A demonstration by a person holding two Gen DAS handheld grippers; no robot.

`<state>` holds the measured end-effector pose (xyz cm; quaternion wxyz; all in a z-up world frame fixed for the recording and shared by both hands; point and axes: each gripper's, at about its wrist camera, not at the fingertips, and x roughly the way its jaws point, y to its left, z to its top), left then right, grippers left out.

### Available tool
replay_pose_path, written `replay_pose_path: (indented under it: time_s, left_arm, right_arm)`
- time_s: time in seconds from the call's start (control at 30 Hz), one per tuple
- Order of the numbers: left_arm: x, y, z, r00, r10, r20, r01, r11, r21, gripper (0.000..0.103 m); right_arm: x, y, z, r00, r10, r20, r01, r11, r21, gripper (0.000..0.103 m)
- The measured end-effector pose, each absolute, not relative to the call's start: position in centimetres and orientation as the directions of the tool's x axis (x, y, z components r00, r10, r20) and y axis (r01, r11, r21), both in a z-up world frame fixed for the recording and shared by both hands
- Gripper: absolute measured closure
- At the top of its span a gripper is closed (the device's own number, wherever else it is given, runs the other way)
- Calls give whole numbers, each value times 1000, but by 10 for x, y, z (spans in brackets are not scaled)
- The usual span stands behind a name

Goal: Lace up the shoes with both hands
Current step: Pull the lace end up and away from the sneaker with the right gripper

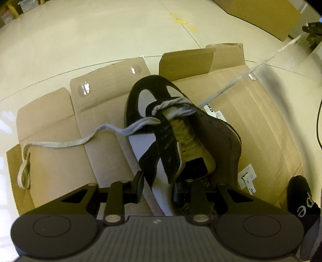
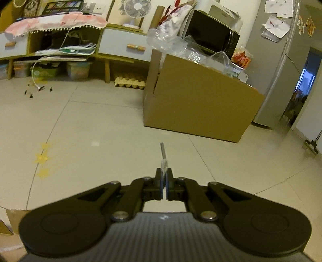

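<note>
Two hand-held grippers are sharing the work: the left hand-held gripper (image 1: 159, 186) is clamping the sneaker (image 1: 181, 129) steady on flattened cardboard (image 1: 100, 112), while the right hand-held gripper (image 2: 164, 177) is pinching the shoelace tip (image 2: 163, 159), pulling it taut.

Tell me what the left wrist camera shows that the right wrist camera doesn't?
Only the left wrist view shows the black-and-white shoe on flattened cardboard, the left hand-held gripper clamped on the shoe's collar, and a slack lace end lying on the cardboard.

Only the right wrist view shows the room: a big cardboard box, fan, microwave, fridge, and the right hand-held gripper shut on the lace tip.

Both show the tiled floor and the lace that the right hand-held gripper holds, seen taut in the left wrist view.
</note>
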<state>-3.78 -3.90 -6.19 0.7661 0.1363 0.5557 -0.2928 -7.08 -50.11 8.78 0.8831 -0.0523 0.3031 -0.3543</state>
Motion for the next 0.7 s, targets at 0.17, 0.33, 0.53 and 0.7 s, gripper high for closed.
replay_pose_path:
  time_s: [0.17,0.33,0.53,0.7]
  left_arm:
    - [-38,-40,-61,210,-294,-932,598,793,-115,76]
    - [-40,-43,-58,210,-286,-935,597,795,-108,76]
    - [-43,-44,-54,207,-292,-934,601,791,-114,75]
    - [-44,-43,-53,191,-311,-931,596,791,-142,75]
  right_arm:
    - [-64,-485,79,604,-582,-545,509,808,-298,101]
    - [-54,-457,63,629,-470,-619,405,878,-255,101]
    - [-39,-410,32,615,-310,-725,215,951,-224,101]
    - [-25,-357,-1,558,-149,-817,4,984,-176,101]
